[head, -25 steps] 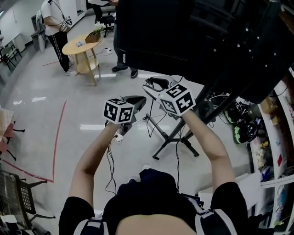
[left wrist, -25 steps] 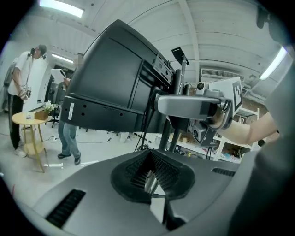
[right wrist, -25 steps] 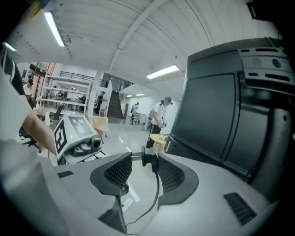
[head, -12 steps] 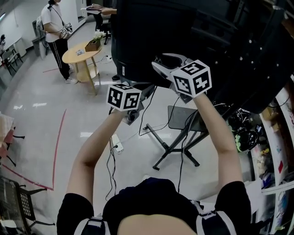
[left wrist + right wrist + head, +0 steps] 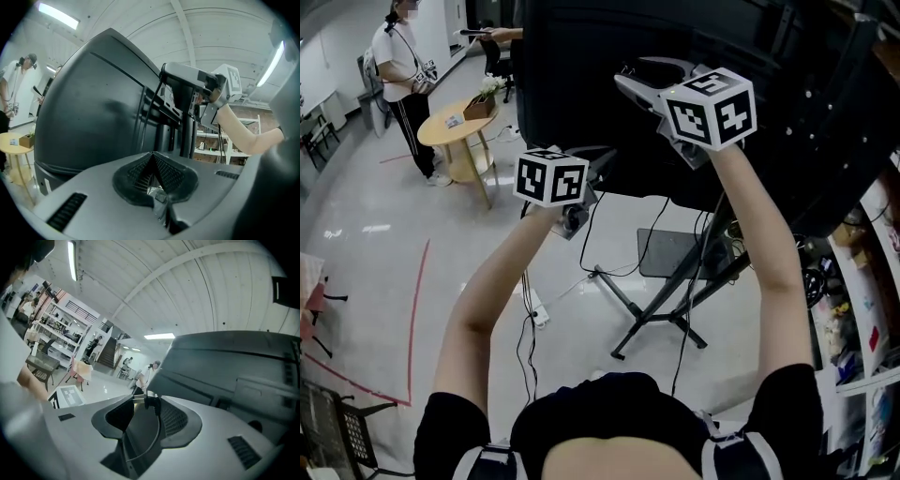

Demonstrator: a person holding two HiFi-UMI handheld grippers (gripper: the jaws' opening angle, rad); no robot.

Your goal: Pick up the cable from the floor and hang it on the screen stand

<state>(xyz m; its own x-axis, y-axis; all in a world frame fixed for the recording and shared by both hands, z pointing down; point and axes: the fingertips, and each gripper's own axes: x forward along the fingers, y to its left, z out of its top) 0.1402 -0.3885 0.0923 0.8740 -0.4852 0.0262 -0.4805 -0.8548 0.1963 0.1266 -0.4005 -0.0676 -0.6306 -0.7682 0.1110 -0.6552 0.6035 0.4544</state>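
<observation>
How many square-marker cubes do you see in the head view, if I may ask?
2: one cube centre-left, by the lower edge of the screen; the other higher, to its right. None seems hidden.

black t-shirt (image 5: 609, 422); grey left tongs (image 5: 152, 159), right tongs (image 5: 143, 401); black-white marker cubes (image 5: 551, 178)

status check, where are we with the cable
Left gripper shut on cable. Right gripper shut on its plug. Cable loops between them, not yet on screen stand. Screen close ahead, nothing blocking.
</observation>
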